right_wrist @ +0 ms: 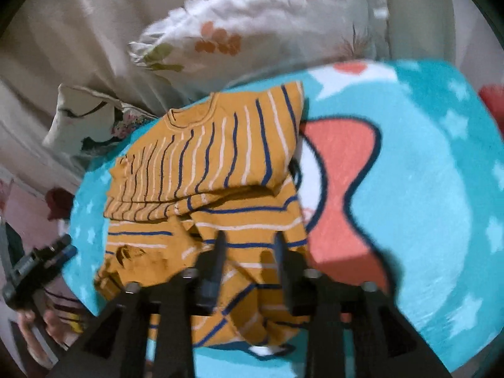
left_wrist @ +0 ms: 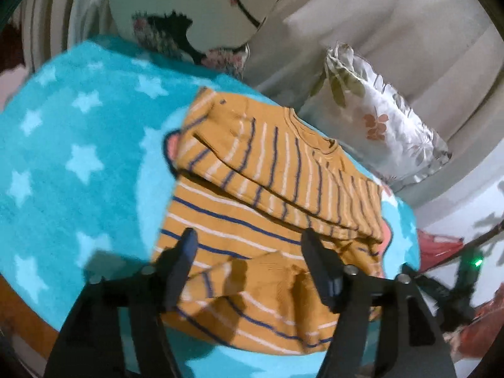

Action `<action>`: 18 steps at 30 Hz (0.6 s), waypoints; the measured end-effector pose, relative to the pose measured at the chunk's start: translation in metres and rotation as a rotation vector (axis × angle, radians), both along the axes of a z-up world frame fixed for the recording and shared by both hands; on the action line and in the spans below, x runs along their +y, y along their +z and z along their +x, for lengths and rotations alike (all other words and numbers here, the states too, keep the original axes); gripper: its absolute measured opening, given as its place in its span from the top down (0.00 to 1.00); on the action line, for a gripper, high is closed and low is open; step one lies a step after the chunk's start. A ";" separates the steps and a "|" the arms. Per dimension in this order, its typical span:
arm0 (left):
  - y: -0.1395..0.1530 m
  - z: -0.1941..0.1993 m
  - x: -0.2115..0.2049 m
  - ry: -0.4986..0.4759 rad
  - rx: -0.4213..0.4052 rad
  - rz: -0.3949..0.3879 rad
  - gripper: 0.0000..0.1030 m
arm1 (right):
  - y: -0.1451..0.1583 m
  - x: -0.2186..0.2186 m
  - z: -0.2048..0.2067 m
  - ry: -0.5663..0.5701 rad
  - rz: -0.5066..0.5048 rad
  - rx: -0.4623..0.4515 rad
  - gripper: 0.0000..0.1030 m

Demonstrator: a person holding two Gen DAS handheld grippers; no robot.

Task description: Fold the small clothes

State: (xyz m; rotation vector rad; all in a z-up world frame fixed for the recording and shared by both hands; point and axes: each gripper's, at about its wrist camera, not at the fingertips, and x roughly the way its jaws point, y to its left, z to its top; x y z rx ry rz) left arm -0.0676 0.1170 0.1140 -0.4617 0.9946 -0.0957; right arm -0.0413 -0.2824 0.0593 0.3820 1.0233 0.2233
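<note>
My left gripper (left_wrist: 249, 236) hangs over the near part of the shirt (left_wrist: 267, 195), its jaws spread wide with nothing between them; the fabric below the fingertips looks clear of both fingers (left_wrist: 186, 252), though I cannot tell whether the tips graze it. The shirt, mustard with navy and white stripes, lies on the blanket (left_wrist: 78, 157), a fluffy turquoise one with pale stars. Its upper part is folded across, so the stripes there run at an angle to the stripes on the near part, and the collar (left_wrist: 312, 138) sits at the far edge. A rumpled fold of the hem bunches up near me, between my left fingers. From the right wrist view my right gripper (right_wrist: 249, 239) is set narrower, the jaws still parted, poised over the near right part of the shirt (right_wrist: 208, 163); I cannot tell if it pinches any cloth. To the right of the shirt the blanket (right_wrist: 425, 173) shows a coral bow outlined in dark blue. At the far side lie a floral pillow (left_wrist: 384, 126) and a cushion (left_wrist: 195, 9) with black lash marks, both against beige cloth. My left gripper (right_wrist: 64, 245) shows at the left edge of the right view.
</note>
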 end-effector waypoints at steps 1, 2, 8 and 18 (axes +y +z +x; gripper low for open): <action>-0.002 -0.001 0.001 -0.022 0.005 0.023 0.32 | 0.003 0.003 -0.001 0.037 -0.011 -0.017 0.54; -0.005 -0.002 0.001 -0.046 0.015 0.046 0.32 | 0.004 0.005 0.001 0.061 -0.014 -0.022 0.52; -0.024 -0.003 -0.033 -0.311 0.019 0.148 0.32 | -0.007 0.048 0.007 0.267 -0.079 -0.019 0.42; -0.073 0.018 -0.080 -0.572 0.101 0.390 0.55 | -0.047 0.111 0.033 0.384 -0.323 0.033 0.82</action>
